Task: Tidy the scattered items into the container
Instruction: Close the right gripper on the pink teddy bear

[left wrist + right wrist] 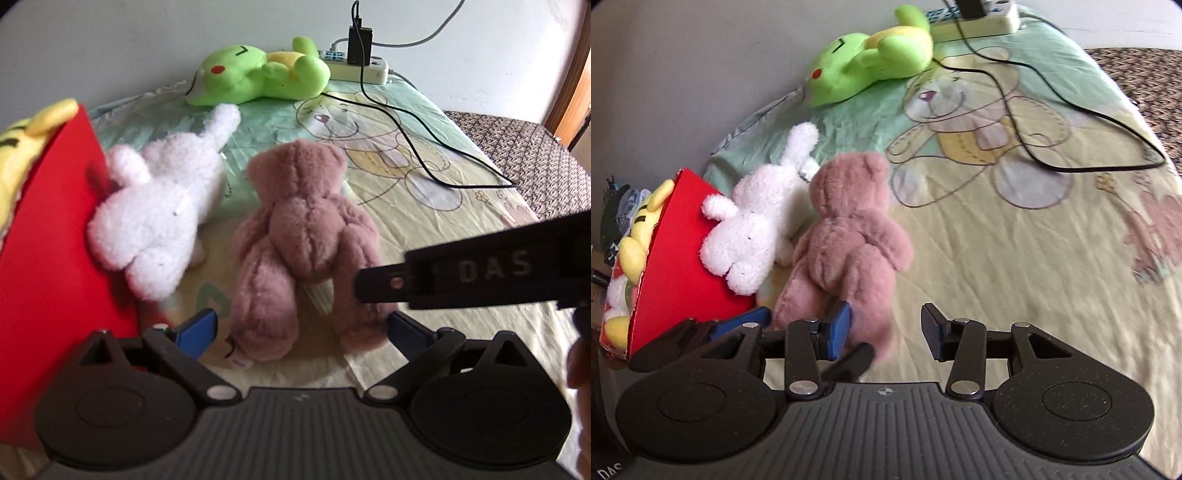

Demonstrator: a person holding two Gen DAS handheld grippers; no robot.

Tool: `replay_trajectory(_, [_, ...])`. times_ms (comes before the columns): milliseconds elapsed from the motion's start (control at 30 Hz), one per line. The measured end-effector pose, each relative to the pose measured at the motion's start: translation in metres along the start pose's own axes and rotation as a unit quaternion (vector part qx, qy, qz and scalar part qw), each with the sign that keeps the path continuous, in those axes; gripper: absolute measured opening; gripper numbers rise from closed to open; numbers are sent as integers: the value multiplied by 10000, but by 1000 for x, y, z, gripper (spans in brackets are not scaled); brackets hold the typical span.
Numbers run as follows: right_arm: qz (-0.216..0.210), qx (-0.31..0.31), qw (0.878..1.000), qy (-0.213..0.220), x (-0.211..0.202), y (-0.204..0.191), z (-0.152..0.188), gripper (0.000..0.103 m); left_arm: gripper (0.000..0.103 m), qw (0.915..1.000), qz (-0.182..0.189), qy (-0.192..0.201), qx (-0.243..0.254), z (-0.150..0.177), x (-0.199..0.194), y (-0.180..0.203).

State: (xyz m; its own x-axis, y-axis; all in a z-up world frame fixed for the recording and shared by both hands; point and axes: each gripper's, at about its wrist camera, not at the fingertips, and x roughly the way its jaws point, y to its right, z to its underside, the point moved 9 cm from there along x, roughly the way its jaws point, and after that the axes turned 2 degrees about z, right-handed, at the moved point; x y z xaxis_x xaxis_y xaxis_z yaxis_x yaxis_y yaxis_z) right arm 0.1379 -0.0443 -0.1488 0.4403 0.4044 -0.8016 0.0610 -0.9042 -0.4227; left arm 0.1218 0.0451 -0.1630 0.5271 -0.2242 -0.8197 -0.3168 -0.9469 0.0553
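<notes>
A pink plush bear (295, 221) lies face down on the bed sheet (461, 350), legs toward me. My left gripper (301, 332) is open wide with the bear's legs between its blue pads, neither pad pressing. In the right wrist view my right gripper (885, 328) is also open at the bear (846, 236); one leg lies against its left pad, with a gap to the other pad. A white plush rabbit (159, 206) leans on the red container (55, 240), which holds a yellow plush (642, 225). A green plush (258, 74) lies at the back.
A white power strip (362, 70) with a black charger sits by the wall, and its black cable (424, 155) trails over the sheet on the right. The right gripper's finger (461, 277) crosses the left wrist view. A patterned brown cover (535, 155) borders the sheet on the right.
</notes>
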Motion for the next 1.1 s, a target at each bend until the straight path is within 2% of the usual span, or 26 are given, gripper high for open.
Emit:
replay_trajectory(133, [-25, -88, 9999, -125, 13, -6, -2, 47, 96, 9996, 284, -30, 41, 1, 5, 3])
replay_trajectory(233, [-68, -55, 9997, -209, 20, -6, -1, 43, 93, 9983, 564, -84, -95, 1, 9, 1])
replay_trajectory(300, [-121, -49, 9996, -232, 22, -6, -1, 32, 89, 9967, 771, -108, -222, 1, 10, 0])
replay_trajectory(400, [-179, 62, 9995, -252, 22, -4, -1, 30, 83, 9950, 952, -120, -292, 2, 10, 2])
replay_trajectory(467, [-167, 13, 9996, -233, 19, -5, 0, 29, 76, 9939, 1067, -130, -264, 4, 7, 5])
replay_trajectory(633, [-117, -125, 9997, -198, 7, -2, 8, 29, 73, 9904, 1360, -178, -188, 12, -4, 14])
replay_trajectory(833, [-5, -146, 9995, -264, -19, 4, 37, 29, 72, 9846, 1700, -285, 286, 39, -30, 38])
replay_trajectory(1100, [135, -143, 9988, -458, -52, 18, 95, 29, 72, 9710, 2045, -534, 1116, 96, -63, 72])
